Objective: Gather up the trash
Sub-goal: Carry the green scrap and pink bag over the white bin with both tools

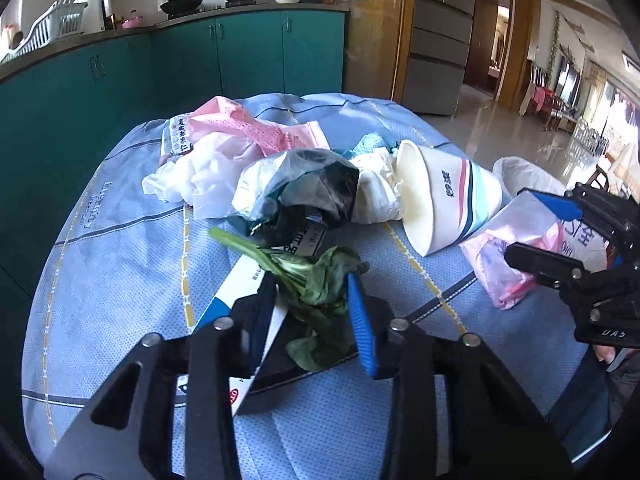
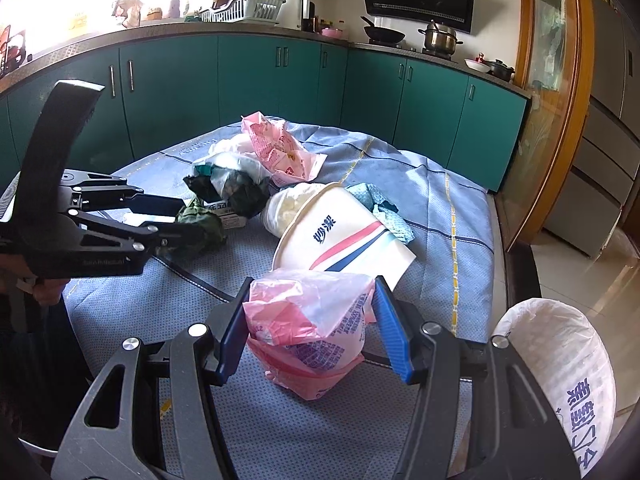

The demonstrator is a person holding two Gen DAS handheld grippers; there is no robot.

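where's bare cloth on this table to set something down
Bare tablecloth runs along the left side, between the table edge and the trash pile. Another strip lies right of the paper cup, near the yellow stripe. The middle is crowded.

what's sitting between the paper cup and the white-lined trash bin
In the right wrist view, the pink plastic bag, between the right gripper's fingers, sits just before the paper cup; then bare tablecloth toward the trash bin.

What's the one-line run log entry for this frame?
task: collect trash | left gripper: around wilted greens | right gripper: around pink bag | paper bowl: on its side | bin: right of table
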